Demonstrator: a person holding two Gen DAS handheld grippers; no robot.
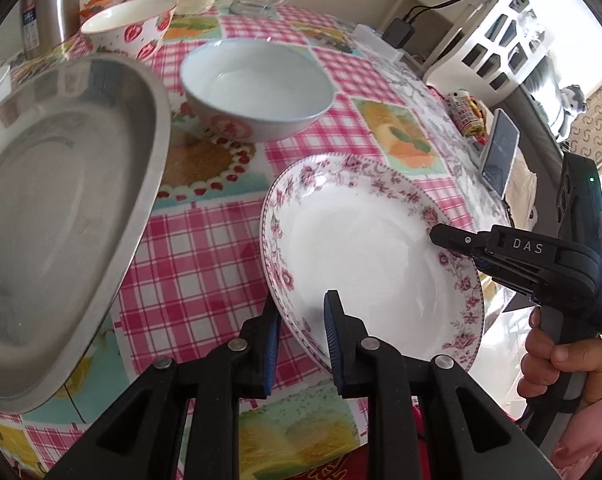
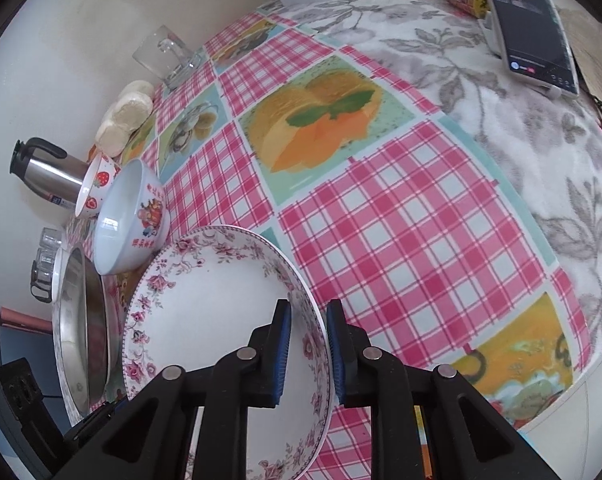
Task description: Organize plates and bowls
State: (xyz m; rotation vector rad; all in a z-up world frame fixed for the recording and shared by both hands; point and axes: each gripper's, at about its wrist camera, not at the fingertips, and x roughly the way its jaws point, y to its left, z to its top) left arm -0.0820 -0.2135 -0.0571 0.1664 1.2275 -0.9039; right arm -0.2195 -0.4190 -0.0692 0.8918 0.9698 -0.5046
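Two grippers clamp one floral plate [image 1: 365,248] off the checked tablecloth [image 1: 205,256], left gripper [image 1: 301,344] at its six o'clock rim, right gripper [image 2: 307,354] at three o'clock, steel tray [image 1: 61,184] at nine o'clock, empty white bowl [image 1: 257,88] and strawberry bowl [image 1: 129,26] toward twelve.

Glossy ceramic floral plate [image 1: 365,248], dull brushed metal tray [image 1: 61,208], glossy plastic tablecloth [image 2: 401,240]

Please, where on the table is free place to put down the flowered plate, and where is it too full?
Free: the checked cloth right of the floral plate, out to the grey leafy cloth and back toward the glass mug. Crowded: the left side, with steel tray, white bowl, strawberry bowl and thermos.
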